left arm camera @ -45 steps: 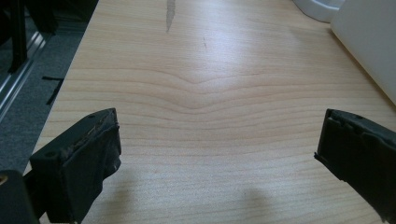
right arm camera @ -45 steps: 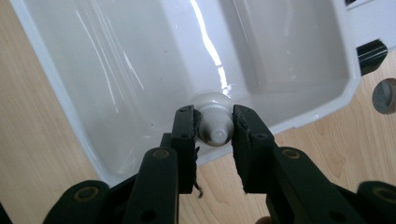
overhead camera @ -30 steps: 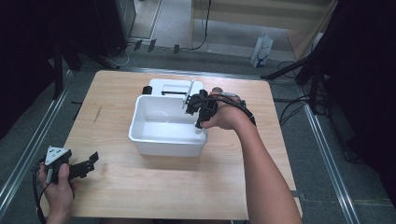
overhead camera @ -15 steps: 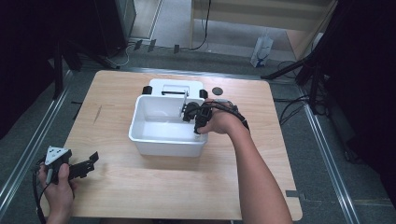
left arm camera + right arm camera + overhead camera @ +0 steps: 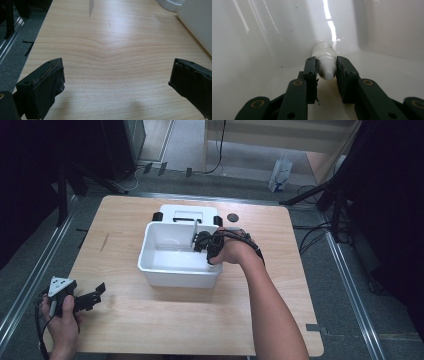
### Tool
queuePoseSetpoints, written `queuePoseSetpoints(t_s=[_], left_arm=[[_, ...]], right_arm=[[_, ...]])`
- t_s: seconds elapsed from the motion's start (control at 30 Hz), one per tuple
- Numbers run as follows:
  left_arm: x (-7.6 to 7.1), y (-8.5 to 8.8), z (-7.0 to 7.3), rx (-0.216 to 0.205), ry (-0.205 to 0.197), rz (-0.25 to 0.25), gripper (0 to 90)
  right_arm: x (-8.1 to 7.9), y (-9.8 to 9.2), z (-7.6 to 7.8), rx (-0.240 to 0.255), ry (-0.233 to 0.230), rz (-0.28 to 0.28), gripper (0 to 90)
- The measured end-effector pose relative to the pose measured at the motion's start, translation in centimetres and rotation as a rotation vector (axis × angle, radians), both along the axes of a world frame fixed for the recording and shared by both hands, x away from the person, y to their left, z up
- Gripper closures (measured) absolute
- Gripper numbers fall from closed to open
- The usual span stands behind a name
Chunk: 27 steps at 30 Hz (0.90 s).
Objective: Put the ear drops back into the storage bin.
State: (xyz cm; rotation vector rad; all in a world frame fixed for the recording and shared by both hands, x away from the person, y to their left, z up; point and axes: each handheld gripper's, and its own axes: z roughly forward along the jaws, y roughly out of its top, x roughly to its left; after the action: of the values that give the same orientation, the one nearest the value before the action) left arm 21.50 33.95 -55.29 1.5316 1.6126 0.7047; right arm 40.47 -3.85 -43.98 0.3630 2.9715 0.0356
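Observation:
A white plastic tub (image 5: 170, 270) stands mid-table. My right gripper (image 5: 200, 241) reaches down into its right side. In the right gripper view its jaws are shut on a small white bottle (image 5: 325, 60) by the capped neck, with the bottle's body lying against the tub's inner wall (image 5: 274, 32). My left gripper (image 5: 92, 296) rests at the table's near left corner. Its two black fingers (image 5: 42, 87) stand wide open over bare wood, with nothing between them.
A white device with a black handle (image 5: 187, 214) sits right behind the tub. A small dark round disc (image 5: 232, 217) lies on the table right of it. The tub's corner (image 5: 197, 22) shows far right in the left gripper view.
My right gripper has moved from above the tub's far right rim down and toward the person, into the tub. The left gripper has stayed in place.

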Motion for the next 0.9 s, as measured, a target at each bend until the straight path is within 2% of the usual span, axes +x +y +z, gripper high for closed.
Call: queuePoseSetpoints(t_s=[0.33,0.43,0.5,0.63,0.7,0.83,0.87,0.9], left_arm=[[0.0,0.0,0.0,-0.001,0.000,0.000,0.4],[0.0,0.1,0.0,-0.002,0.002,-0.002,0.4],[0.0,0.1,0.0,-0.001,0.003,-0.002,0.4],[0.0,0.0,0.0,-0.005,0.001,0.001,0.4],[0.0,0.0,0.0,-0.004,0.002,0.001,0.4],[0.0,0.0,0.0,-0.002,0.003,0.001,0.4],[0.0,0.0,0.0,-0.002,0.003,0.001,0.4],[0.0,0.0,0.0,-0.002,0.003,0.000,0.4]], right_arm=[[0.1,-0.1,0.0,0.006,0.004,-0.009,70.7],[0.0,-0.1,0.1,0.017,0.002,0.002,63.3],[-0.1,-0.2,0.3,0.024,-0.004,-0.002,61.5],[0.0,-0.6,1.8,0.098,-0.020,-0.057,57.4],[-0.2,-0.7,2.7,0.130,-0.012,-0.075,55.6],[-0.5,-0.9,3.9,0.160,-0.020,-0.079,53.0],[-0.6,-0.9,4.4,0.165,-0.022,-0.083,51.0],[-0.9,-1.0,5.0,0.173,-0.030,-0.086,42.2]])
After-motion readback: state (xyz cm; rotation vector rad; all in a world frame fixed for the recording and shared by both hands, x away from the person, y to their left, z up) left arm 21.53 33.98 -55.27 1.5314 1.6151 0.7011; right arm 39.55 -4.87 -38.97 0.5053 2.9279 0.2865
